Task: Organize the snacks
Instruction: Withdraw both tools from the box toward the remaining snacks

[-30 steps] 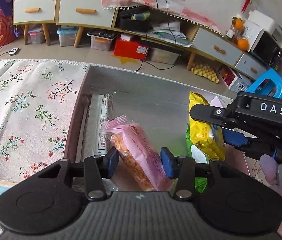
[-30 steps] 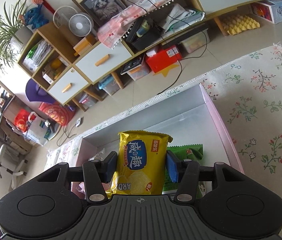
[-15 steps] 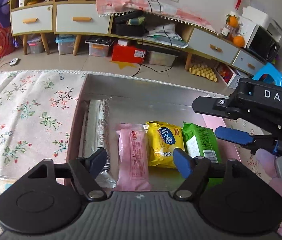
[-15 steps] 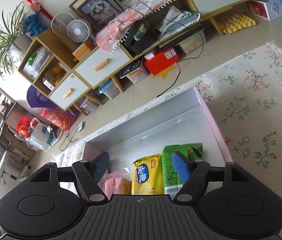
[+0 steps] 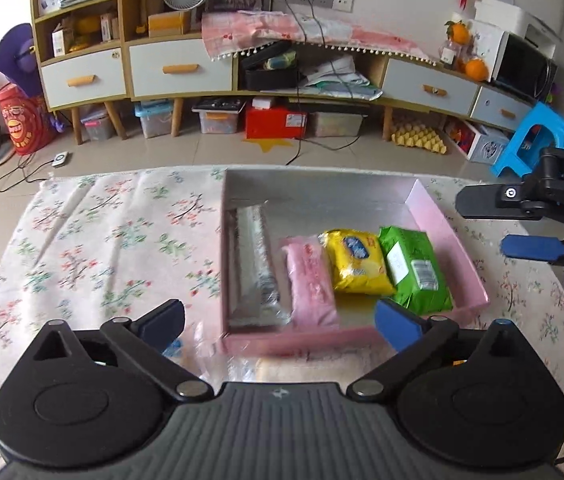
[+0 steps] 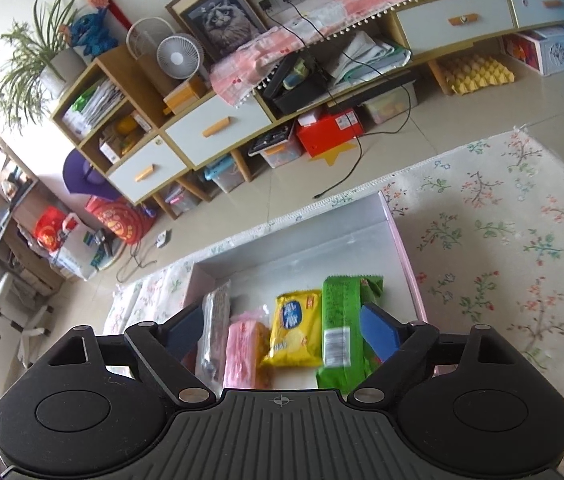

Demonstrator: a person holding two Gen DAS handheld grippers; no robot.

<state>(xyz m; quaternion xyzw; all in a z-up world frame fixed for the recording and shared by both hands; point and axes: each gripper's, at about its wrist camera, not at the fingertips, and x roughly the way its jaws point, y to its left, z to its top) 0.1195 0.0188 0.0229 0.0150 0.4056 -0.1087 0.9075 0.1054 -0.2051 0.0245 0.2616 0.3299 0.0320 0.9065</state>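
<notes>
With both the left gripper (image 5: 278, 318) and right gripper (image 6: 282, 328) hovering, fingers apart and empty, over the shallow pink cardboard tray (image 5: 447, 236), I'm worrying that the clear-wrapped snack (image 5: 238, 364) at six o'clock is getting overlooked or crushed.

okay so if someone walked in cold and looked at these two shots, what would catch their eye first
Probably the pink box on the floral cloth, with four snack packs lying side by side in it: a silver pack at the left, then a pink pack, a yellow pack and a green pack. Next, the two grippers: the left gripper hangs open at the box's near edge, and the right gripper is open above the packs.
</notes>
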